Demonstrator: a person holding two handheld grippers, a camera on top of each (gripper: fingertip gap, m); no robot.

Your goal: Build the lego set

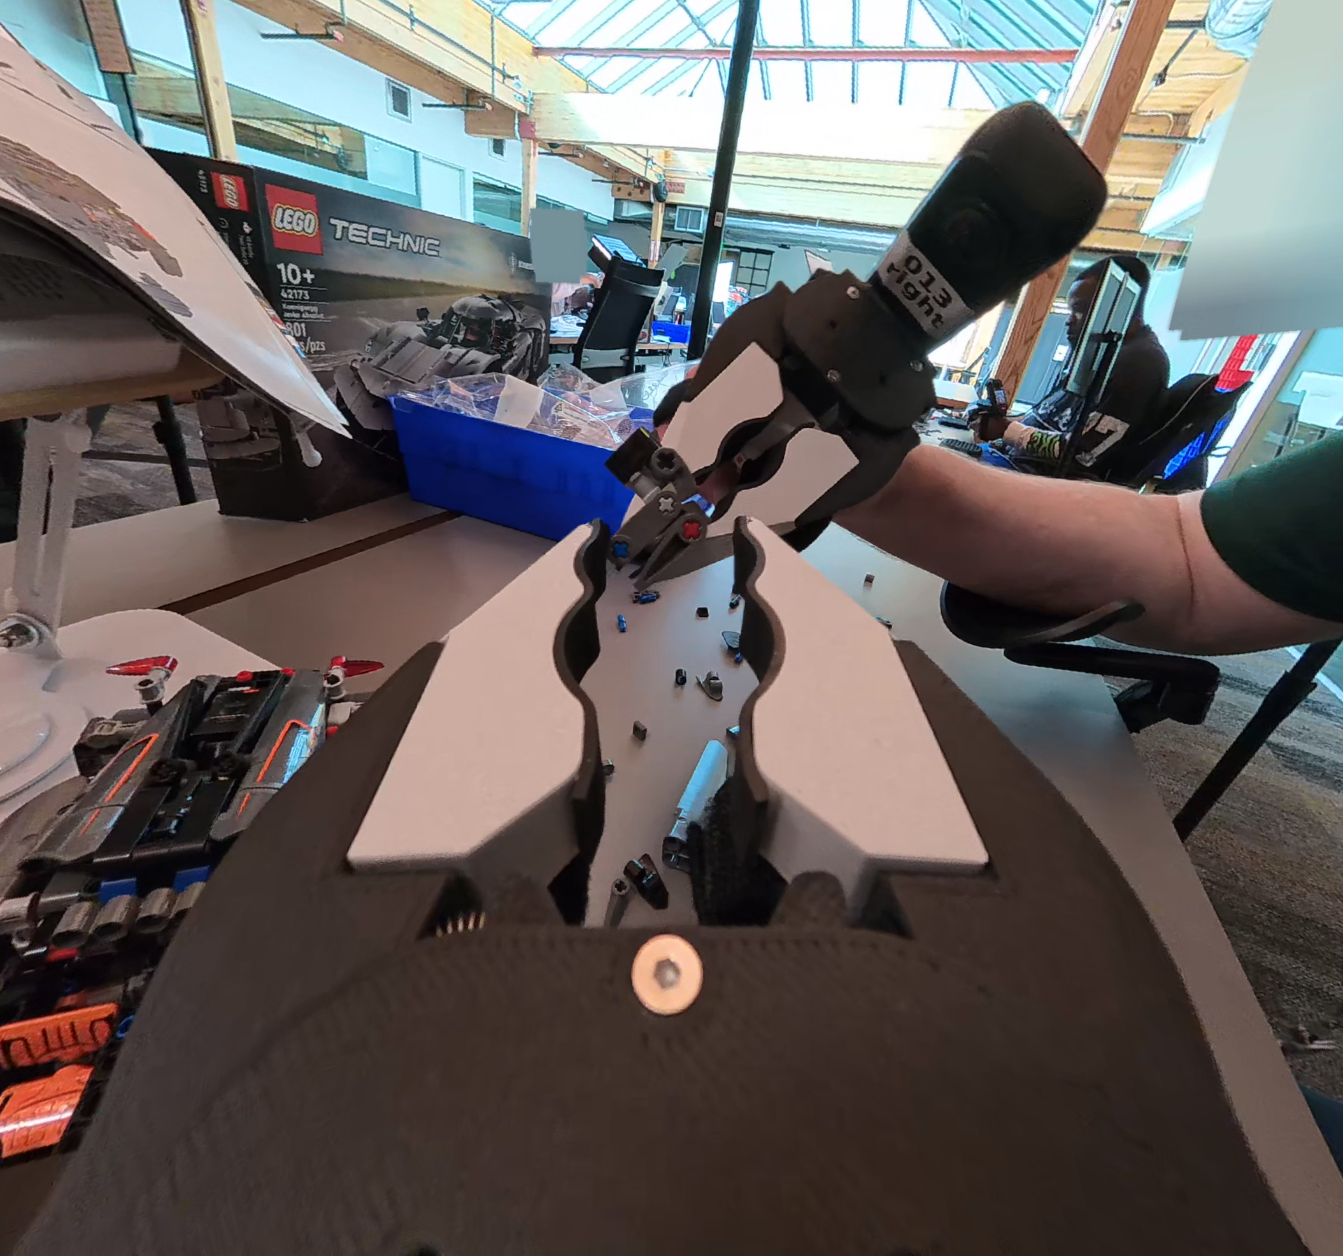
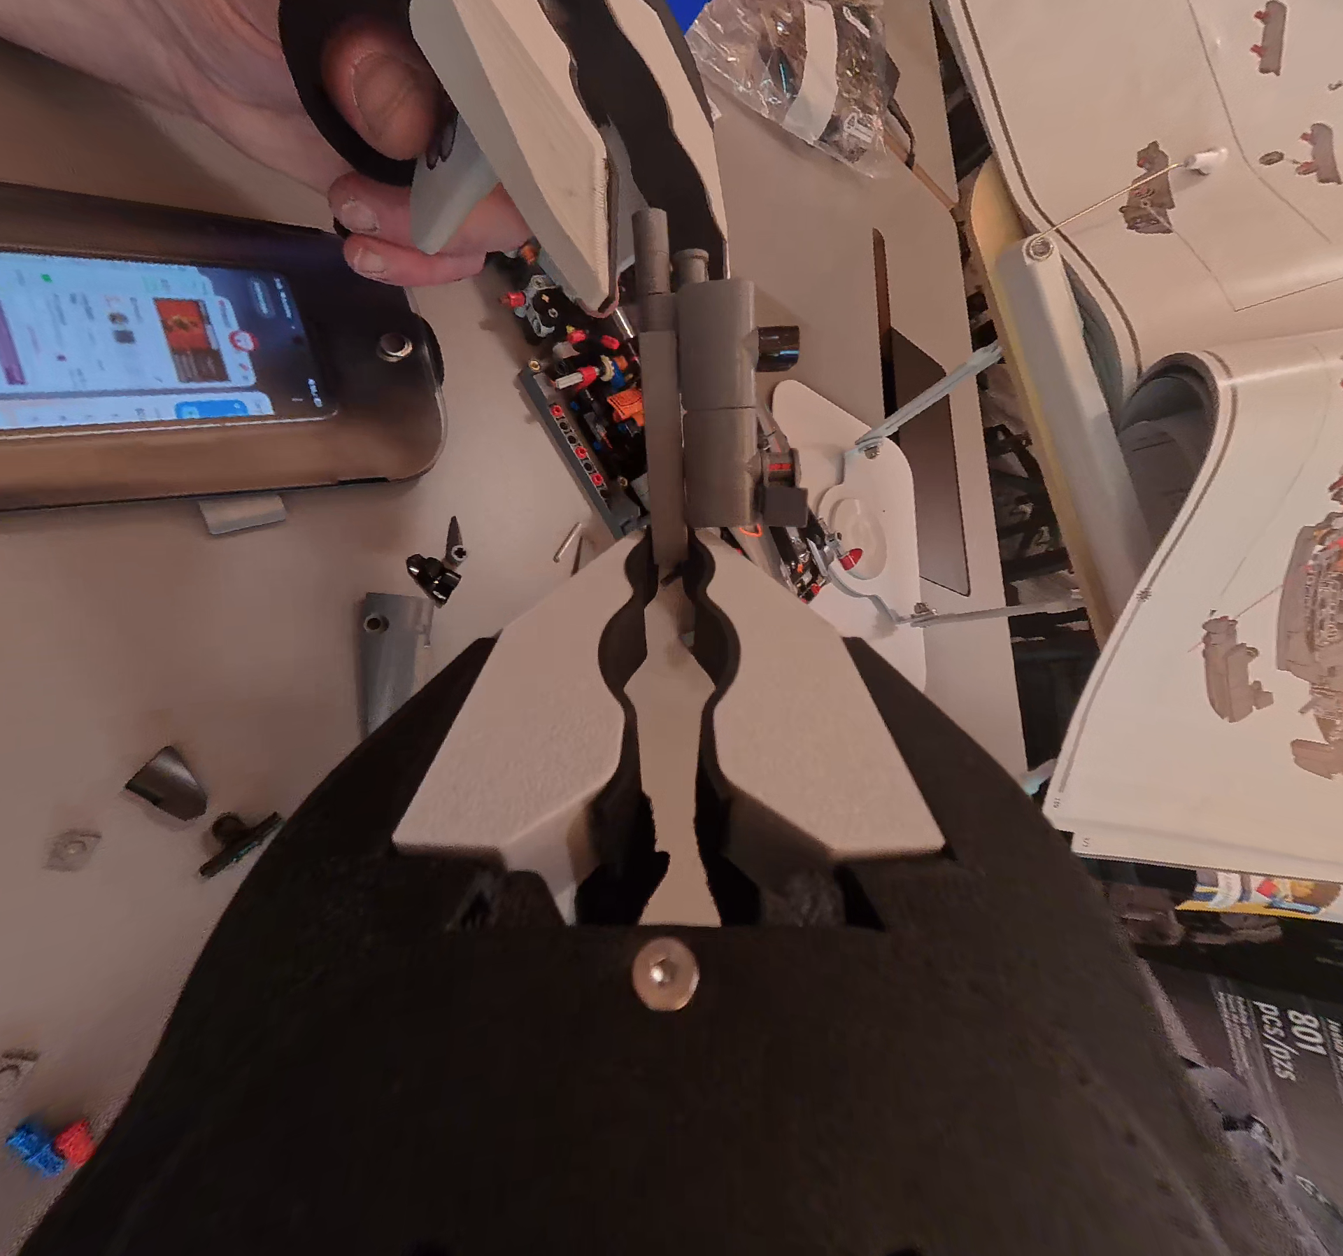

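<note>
The right tongs [image 2: 672, 567] are closed on a grey lego sub-assembly [image 2: 708, 407], pinching its thin lower beam at their very tips, at the centre of the right wrist view. The left tongs [image 1: 672, 552] stand apart with nothing between them; in the right wrist view their fingers [image 2: 509, 94] come down from the upper left and touch the sub-assembly's top.

In the left wrist view the sub-assembly [image 1: 665, 501] hangs just above the desk [image 1: 327, 588], right beyond the left tips. Small loose pieces [image 1: 683, 676] scatter the strip of desk between the fingers. The partly built car [image 1: 182, 748] sits at the lower left, a blue bin [image 1: 494, 465] and the set's box [image 1: 378, 290] behind. The desk's right edge [image 1: 1054, 698] lies close, with floor beyond. A phone [image 2: 167, 341] lies at the left of the right wrist view, and the open manual [image 2: 1199, 421] fills its right side.
</note>
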